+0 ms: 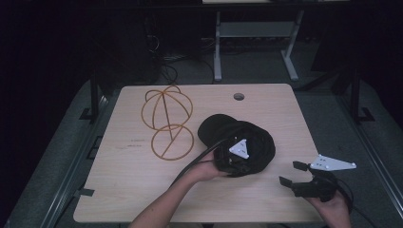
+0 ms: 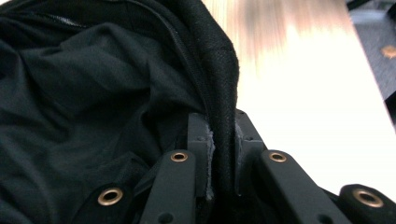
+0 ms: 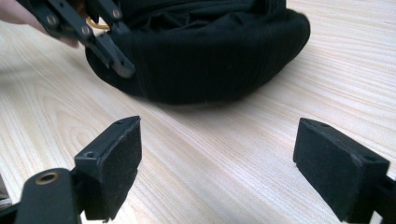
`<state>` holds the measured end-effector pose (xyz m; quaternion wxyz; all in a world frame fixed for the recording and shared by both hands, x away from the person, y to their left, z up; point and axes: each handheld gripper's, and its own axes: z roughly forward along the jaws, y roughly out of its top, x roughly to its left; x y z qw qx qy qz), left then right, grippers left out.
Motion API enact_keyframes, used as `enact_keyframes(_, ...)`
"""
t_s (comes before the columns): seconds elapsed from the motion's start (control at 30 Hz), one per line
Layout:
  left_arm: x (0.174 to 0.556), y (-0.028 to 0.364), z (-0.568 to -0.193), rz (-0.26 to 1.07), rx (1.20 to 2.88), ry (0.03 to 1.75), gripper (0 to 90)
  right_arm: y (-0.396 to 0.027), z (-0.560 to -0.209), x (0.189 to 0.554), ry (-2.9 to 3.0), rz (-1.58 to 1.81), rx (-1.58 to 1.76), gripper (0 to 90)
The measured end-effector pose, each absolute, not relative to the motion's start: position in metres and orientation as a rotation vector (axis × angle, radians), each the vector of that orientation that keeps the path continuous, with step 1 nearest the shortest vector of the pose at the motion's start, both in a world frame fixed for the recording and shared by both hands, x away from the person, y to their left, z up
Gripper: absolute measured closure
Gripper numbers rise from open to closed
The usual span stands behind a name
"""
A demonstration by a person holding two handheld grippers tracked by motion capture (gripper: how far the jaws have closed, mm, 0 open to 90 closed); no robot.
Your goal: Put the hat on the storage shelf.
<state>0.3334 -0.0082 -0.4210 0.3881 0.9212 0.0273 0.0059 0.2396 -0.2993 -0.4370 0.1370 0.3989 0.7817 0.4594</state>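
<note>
Black cap (image 1: 247, 137) rim pinched by L gripper (image 2: 219, 158).

Bare table (image 1: 266, 199) lies between the right gripper (image 1: 291, 173) and the black cap (image 1: 259, 142); passage there is unobstructed. The left gripper (image 3: 122, 65), clamped on the cap's rim, blocks the cap's near left side. A wire cap frame (image 1: 166, 121) occupies the far left area.
</note>
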Motion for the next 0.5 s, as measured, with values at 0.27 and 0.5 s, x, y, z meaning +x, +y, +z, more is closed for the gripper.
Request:
enact_keyframes(0.27, 0.339, 0.005, -0.401, -0.043, 2.197, 0.145, 81.2, -0.295, -0.432, 0.239, 2.240, 1.368, 1.133, 15.1)
enact_keyframes(0.5, 0.339, 0.018, -0.379, -0.081, 2.089, 0.178, 80.7, -0.286, -0.427, 0.237, 2.213, 1.392, 1.119, 15.0)
